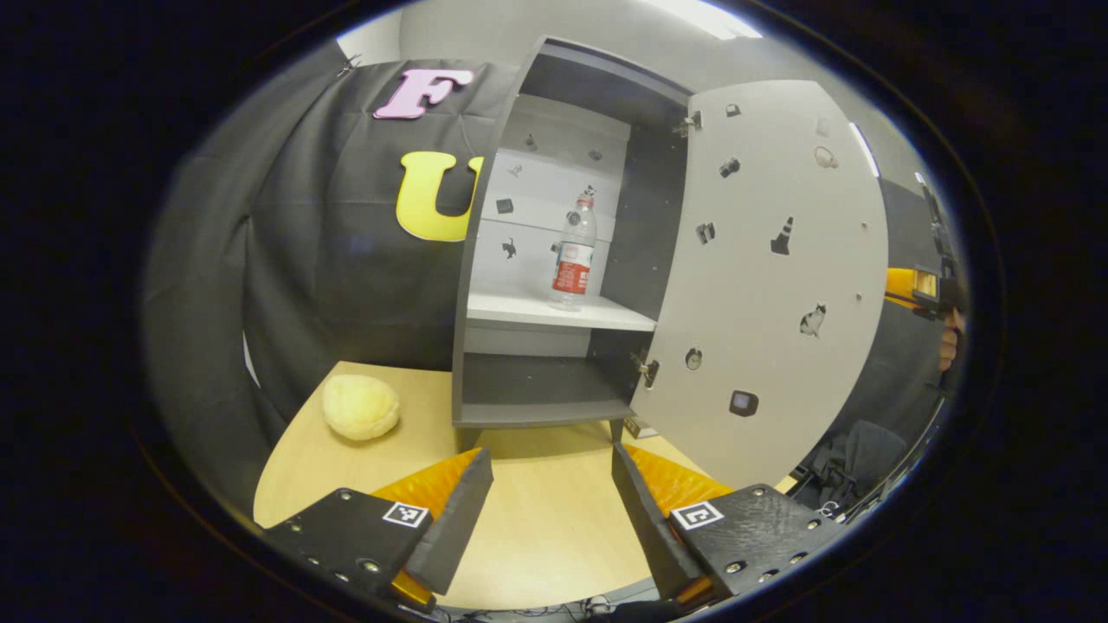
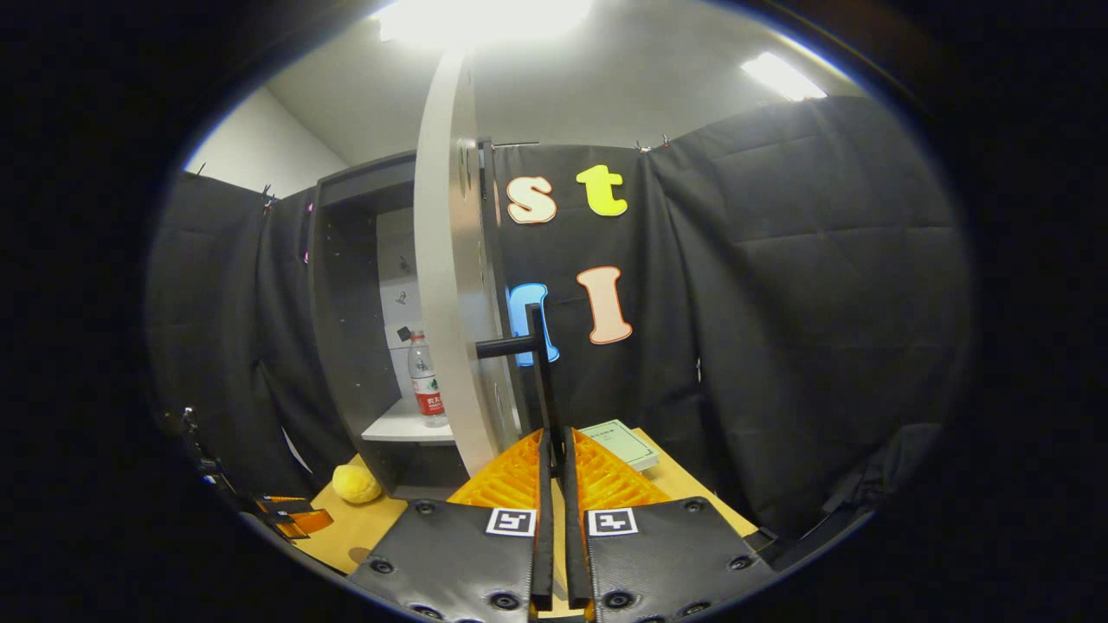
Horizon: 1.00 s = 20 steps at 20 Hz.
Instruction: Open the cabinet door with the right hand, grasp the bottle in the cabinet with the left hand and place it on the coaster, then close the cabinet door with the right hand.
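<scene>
Right gripper view: gripper clamps the slim black door handle (left gripper gapes).

Bright ceiling lights — glare overhead | sharp centre | edges bowed — fisheye

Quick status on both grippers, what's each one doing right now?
Left gripper: open, holding nothing, aimed at the bottle on the cabinet shelf.
Right gripper: fingers shut on the door handle, cabinet door swung open.
</scene>
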Available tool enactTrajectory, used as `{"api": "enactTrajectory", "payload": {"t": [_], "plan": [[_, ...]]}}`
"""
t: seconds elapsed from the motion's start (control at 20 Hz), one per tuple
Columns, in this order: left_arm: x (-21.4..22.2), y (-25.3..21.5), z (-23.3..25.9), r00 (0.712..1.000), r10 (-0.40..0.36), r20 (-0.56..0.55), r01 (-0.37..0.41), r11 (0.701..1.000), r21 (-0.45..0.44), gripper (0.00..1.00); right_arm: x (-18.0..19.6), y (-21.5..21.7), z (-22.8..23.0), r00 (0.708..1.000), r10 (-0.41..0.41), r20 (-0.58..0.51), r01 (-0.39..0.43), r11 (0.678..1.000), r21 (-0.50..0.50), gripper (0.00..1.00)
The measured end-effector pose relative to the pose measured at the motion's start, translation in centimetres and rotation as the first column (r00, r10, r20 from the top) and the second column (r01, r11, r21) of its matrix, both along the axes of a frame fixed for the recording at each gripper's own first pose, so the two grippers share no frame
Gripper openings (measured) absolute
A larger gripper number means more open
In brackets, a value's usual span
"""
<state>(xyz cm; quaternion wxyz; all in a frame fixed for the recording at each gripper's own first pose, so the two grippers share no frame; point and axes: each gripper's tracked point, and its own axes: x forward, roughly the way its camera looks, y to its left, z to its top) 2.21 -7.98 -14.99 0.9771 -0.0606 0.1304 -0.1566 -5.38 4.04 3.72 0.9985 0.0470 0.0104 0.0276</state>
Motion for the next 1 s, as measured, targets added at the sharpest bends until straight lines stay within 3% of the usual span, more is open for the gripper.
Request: {"api": "enactTrajectory", "payload": {"t": [0.2,0.45,0.55,0.7,0.8,0.9,0.95,1.0], "plan": [[1.0,-0.1,0.6,1.000,0.002,0.006,-0.002,1.000,0.003,0.86,-0.6,-2.3,0.1,0.999,-0.041,-0.017,0.041,0.999,-0.013,0.11],[3.1,-0.3,2.3,1.000,0.003,0.022,-0.004,1.000,0.026,0.86,-1.8,-7.1,0.5,0.989,-0.148,-0.029,0.147,0.989,-0.023,0.00],[4.7,-0.5,3.7,0.999,0.010,0.038,-0.011,1.000,0.029,0.86,-1.0,-8.9,0.9,0.983,-0.182,-0.033,0.182,0.983,-0.015,0.05],[7.4,-1.3,6.4,0.998,0.028,0.059,-0.029,0.999,0.019,0.86,1.5,-10.7,1.7,0.979,-0.202,-0.032,0.203,0.979,0.012,0.05],[9.4,-1.8,8.5,0.995,0.043,0.085,-0.044,0.999,0.013,0.86,3.6,-11.0,2.1,0.984,-0.176,-0.030,0.176,0.984,0.024,0.05],[11.3,-2.3,10.4,0.992,0.062,0.114,-0.064,0.998,0.020,0.83,5.7,-11.8,2.2,0.985,-0.170,-0.032,0.170,0.985,0.012,0.08],[12.3,-2.4,11.2,0.989,0.074,0.131,-0.078,0.997,0.026,0.86,6.5,-12.2,1.9,0.985,-0.166,-0.036,0.167,0.986,0.004,0.22],[13.4,-2.5,11.9,0.985,0.086,0.147,-0.090,0.996,0.024,0.86,7.4,-12.6,1.8,0.986,-0.161,-0.043,0.161,0.987,0.004,0.27]]}}
